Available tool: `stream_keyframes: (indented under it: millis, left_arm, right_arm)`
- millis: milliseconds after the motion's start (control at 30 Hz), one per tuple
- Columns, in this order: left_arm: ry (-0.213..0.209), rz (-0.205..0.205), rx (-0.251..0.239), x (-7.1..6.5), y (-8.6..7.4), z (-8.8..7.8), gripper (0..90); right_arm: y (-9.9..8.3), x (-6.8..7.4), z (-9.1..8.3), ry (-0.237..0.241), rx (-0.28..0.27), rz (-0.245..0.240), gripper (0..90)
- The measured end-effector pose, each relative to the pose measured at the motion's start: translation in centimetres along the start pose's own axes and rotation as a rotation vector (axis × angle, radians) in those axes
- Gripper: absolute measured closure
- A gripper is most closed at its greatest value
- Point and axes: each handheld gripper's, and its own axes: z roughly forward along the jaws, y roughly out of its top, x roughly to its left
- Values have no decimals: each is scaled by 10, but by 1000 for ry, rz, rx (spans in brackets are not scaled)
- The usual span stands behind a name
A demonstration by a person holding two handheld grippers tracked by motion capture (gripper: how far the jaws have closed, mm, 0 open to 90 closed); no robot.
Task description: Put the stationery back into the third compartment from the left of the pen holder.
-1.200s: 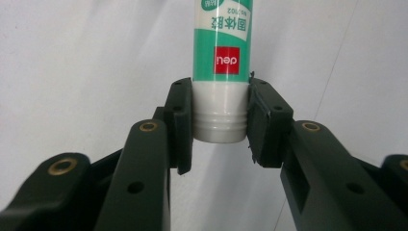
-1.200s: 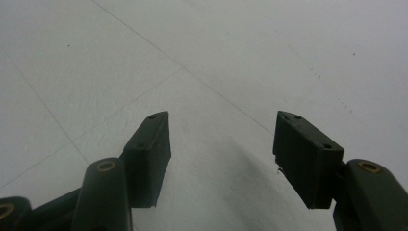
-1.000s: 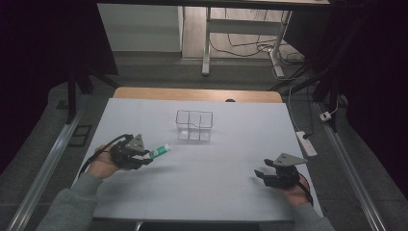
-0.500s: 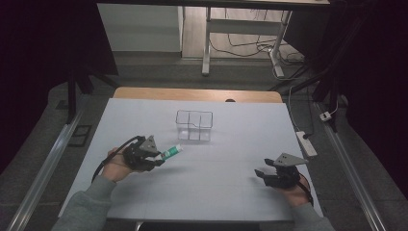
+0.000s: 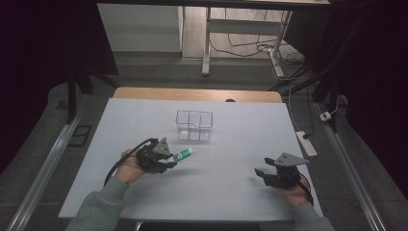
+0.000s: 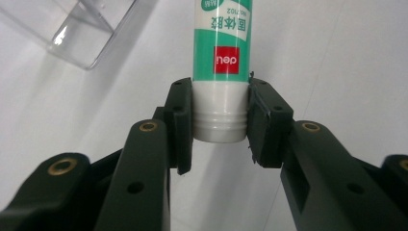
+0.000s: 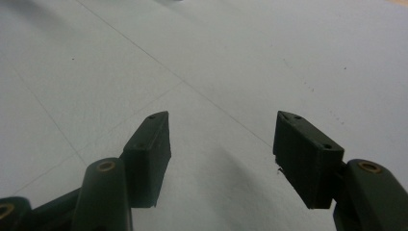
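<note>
A green and white glue stick [image 5: 183, 154] [image 6: 221, 57] is clamped at its white base between the jaws of my left gripper [image 5: 169, 160] [image 6: 220, 126], which is shut on it. The stick juts out toward a clear plastic box with compartments [image 5: 194, 125] [image 6: 82, 29] standing a little beyond it at the table's middle. My right gripper [image 5: 262, 173] [image 7: 221, 144] rests low over the white table [image 5: 231, 159] at the front right. It is open, and only bare table lies between its fingers.
A power strip [image 5: 307, 143] lies off the table's right edge. A wooden strip [image 5: 197, 94] runs along the far edge. Metal rails [image 5: 43, 168] flank both sides of the table.
My left gripper has carried the glue stick to the right, closer to the clear box. The right gripper has stayed in place.
</note>
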Motion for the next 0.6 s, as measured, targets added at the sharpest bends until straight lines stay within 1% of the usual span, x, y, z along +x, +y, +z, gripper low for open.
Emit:
stream_keyframes:
  millis: [233,267,300,400,433,600]
  left_arm:
    - [-5,7,-8,-5,14,8,647]
    - [-9,7,-11,-5,16,9,647]
    - [-10,8,-14,-6,17,11,647]
    - [-13,19,-14,-8,23,15,647]
    - [-13,21,-14,-9,25,16,647]
    - [-12,42,-2,-12,34,22,647]
  right_arm:
    - [3,2,-2,-2,-4,-11,378]
    - [3,3,-1,7,-11,-11,378]
    - [3,3,-1,6,-14,-12,378]
    - [5,5,-1,11,-14,-17,377]
    - [5,6,-2,6,-11,-17,376]
    - [9,8,-1,13,-29,-19,371]
